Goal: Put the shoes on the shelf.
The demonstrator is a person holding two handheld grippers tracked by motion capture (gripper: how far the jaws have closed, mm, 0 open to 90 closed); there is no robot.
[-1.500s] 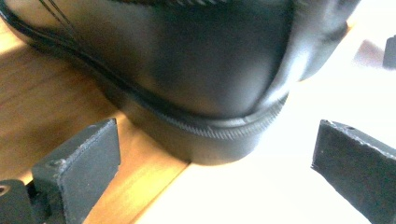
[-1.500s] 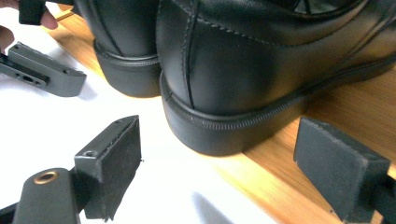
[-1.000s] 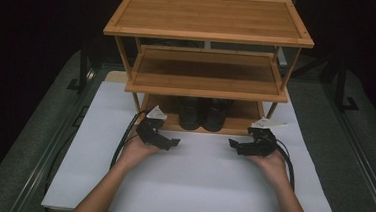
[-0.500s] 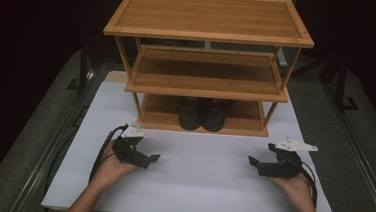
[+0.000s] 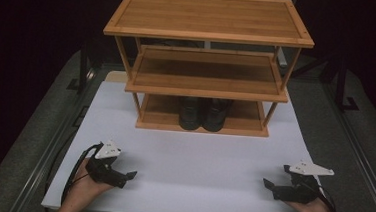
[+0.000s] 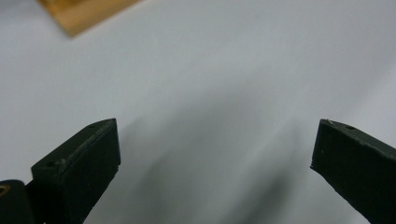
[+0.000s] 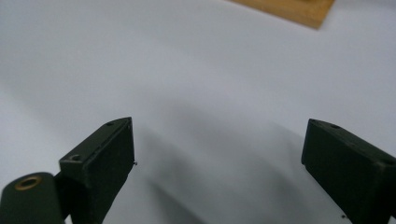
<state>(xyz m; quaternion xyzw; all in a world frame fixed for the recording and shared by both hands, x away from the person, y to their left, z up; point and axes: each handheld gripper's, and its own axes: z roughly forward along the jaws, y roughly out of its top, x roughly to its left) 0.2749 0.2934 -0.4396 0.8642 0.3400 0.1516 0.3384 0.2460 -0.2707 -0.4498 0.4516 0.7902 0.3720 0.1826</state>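
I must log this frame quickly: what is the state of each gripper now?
Left gripper: jaws open, holding nothing, over the white sheet.
Right gripper: jaws open, holding nothing.

Rack (image 5: 205,84) stands on sheet (image 5: 192,156) at far middle of bench (image 5: 33,145), before you. Pair of shoes (image 5: 204,114) sits on rack's bottom shelf, centred, side by side. Your left hand-held gripper (image 5: 130,174) lies near sheet's near-left corner; your right hand-held gripper (image 5: 267,183) near near-right corner. Both well apart from rack, bare sheet between them.
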